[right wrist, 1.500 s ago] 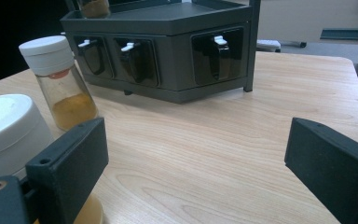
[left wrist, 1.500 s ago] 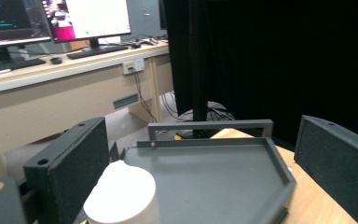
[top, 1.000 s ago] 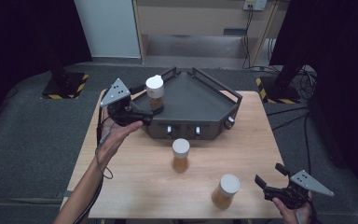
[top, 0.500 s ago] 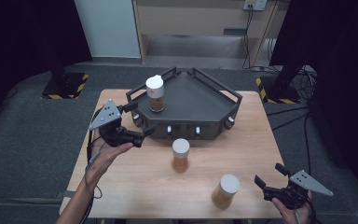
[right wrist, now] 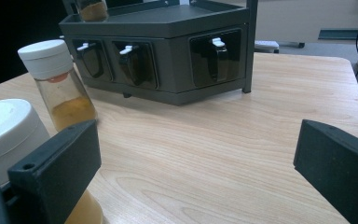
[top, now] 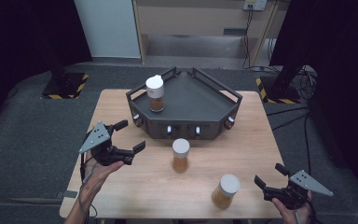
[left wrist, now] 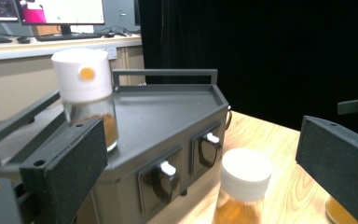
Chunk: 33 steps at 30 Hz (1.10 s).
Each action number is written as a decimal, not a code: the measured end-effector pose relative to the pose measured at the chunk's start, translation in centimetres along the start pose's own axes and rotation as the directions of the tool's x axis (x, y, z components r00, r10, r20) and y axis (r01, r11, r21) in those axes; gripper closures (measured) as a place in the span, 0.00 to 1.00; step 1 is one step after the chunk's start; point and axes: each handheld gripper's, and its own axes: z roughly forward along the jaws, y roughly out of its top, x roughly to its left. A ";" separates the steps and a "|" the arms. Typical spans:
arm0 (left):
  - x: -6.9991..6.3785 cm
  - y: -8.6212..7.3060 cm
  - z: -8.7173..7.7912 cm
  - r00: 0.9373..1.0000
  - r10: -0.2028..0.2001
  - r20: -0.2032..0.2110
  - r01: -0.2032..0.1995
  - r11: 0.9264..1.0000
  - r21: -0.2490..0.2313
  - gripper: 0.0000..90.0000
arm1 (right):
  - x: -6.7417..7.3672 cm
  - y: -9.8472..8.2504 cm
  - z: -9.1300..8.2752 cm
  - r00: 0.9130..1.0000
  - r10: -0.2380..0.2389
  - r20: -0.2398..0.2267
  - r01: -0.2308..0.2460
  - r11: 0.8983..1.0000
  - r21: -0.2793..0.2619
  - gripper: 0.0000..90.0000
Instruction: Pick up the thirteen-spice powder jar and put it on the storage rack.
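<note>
A dark corner rack point(top: 200, 100) stands at the back of the wooden table point(top: 121, 107). One white-capped spice jar point(top: 155, 93) point(left wrist: 86, 93) stands upright on the rack's left side. A second jar point(top: 180, 155) point(left wrist: 242, 186) point(right wrist: 58, 84) stands on the table in front of the rack. A third jar point(top: 225, 190) point(right wrist: 9, 154) sits near the front right. My left gripper point(top: 129, 136) is open and empty, left of the rack and apart from it. My right gripper point(top: 270, 176) is open and empty at the front right corner, just right of the third jar.
The rack's front face carries several small knobs point(right wrist: 135, 58) point(left wrist: 168, 170). Dark floor surrounds the table, with stand bases marked in yellow and black point(top: 63, 86) at the back left. A desk with monitors point(left wrist: 51, 11) lies far behind.
My left gripper has drawn back from the rack toward the table's front left, leaving the jar standing on the rack. The right gripper has not moved.
</note>
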 end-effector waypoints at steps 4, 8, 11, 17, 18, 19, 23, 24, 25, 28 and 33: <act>0.0 -1.2 -0.8 1.000 -0.009 -0.003 0.009 1.000 -0.005 0.01 | 0.0 0.0 0.0 1.000 -0.003 -0.001 0.003 1.000 0.003 0.01; 0.0 -2.5 -1.5 1.000 -0.014 -0.002 0.014 1.000 -0.008 0.01 | 0.0 0.1 0.1 1.000 -0.003 -0.003 0.003 1.000 0.005 0.01; 0.0 -3.2 -1.8 1.000 -0.022 -0.005 0.022 1.000 -0.001 0.01 | 0.0 0.1 0.1 1.000 -0.004 -0.004 0.005 1.000 0.006 0.01; -0.2 -4.4 -2.5 1.000 -0.012 -0.008 0.012 1.000 0.022 0.01 | 0.0 0.1 0.0 1.000 -0.004 -0.005 0.004 1.000 0.005 0.01; -0.3 -4.6 -2.5 1.000 -0.014 -0.011 0.014 1.000 0.027 0.01 | 0.0 0.1 0.0 1.000 -0.003 -0.005 0.003 1.000 0.005 0.01; -0.4 -4.9 -2.6 1.000 -0.014 -0.012 0.015 0.999 0.030 0.01 | 0.0 0.1 0.0 1.000 -0.003 -0.006 0.003 1.000 0.005 0.01; -0.4 -5.9 -2.9 1.000 -0.025 -0.016 0.025 0.998 0.052 0.01 | 0.0 0.1 0.1 1.000 -0.007 -0.006 0.007 1.000 0.006 0.01; -0.4 -5.9 -2.9 1.000 -0.025 -0.016 0.025 0.998 0.052 0.01 | 0.0 0.1 0.1 1.000 -0.007 -0.006 0.007 1.000 0.006 0.01; -0.5 -6.2 -3.0 1.000 -0.016 -0.018 0.017 0.998 0.063 0.01 | 0.0 0.1 0.1 1.000 -0.009 -0.004 0.009 1.000 0.006 0.01; -0.6 -6.6 -3.1 1.000 -0.010 -0.014 0.011 0.997 0.070 0.01 | 0.0 0.1 0.1 1.000 -0.003 -0.002 0.003 1.000 0.007 0.01; -0.7 -7.3 -3.3 1.000 -0.024 -0.011 0.025 0.997 0.072 0.01 | 0.0 0.1 0.1 1.000 -0.003 -0.002 0.003 1.000 0.009 0.02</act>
